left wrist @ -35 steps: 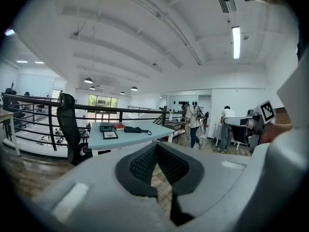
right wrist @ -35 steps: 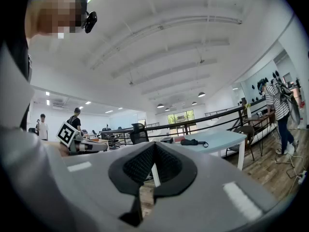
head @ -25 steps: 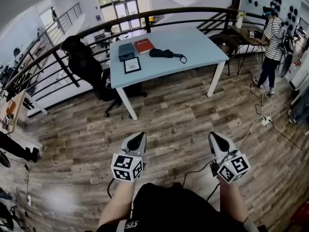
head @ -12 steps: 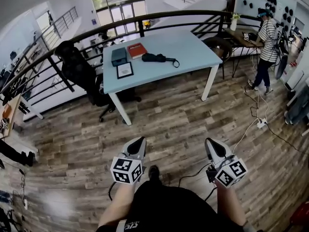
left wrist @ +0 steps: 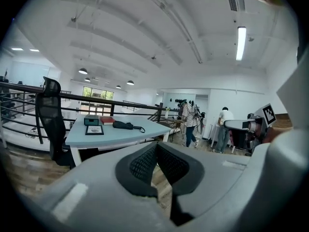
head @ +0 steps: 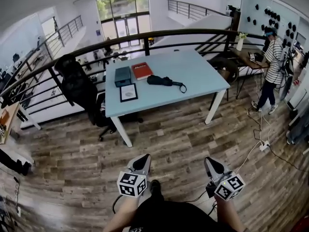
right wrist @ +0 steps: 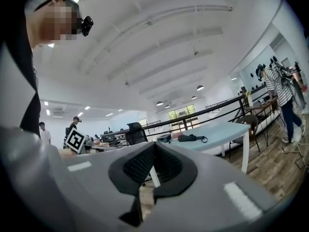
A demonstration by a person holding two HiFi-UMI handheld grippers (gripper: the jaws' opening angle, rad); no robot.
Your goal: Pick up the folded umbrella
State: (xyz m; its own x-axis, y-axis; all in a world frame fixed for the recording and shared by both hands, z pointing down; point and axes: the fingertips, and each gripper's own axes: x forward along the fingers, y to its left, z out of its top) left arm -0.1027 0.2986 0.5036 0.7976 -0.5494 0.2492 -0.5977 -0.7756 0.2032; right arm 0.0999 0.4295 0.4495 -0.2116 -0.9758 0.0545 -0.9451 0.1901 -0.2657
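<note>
The folded black umbrella (head: 161, 80) lies on the light blue table (head: 203, 76), its wrist strap trailing to the right. It also shows far off in the left gripper view, umbrella (left wrist: 124, 125), and in the right gripper view, umbrella (right wrist: 189, 138). Both grippers hang over the wooden floor, well short of the table. My left gripper (head: 141, 162) is shut with nothing in it, its pads meeting at the tip, left gripper (left wrist: 156, 146). My right gripper (head: 212, 166) is likewise shut and empty, right gripper (right wrist: 154, 146).
On the table's left part lie a red book (head: 142, 71), a teal box (head: 122, 76) and a framed picture (head: 128, 93). A black office chair (head: 77, 83) stands left of the table, a black railing (head: 183, 33) runs behind. A person in a striped top (head: 273, 64) stands far right; cables cross the floor (head: 260, 144).
The view has swung and the table now looks a little larger and nearer. Both grippers have shifted lower in the picture. Their jaws stay shut.
</note>
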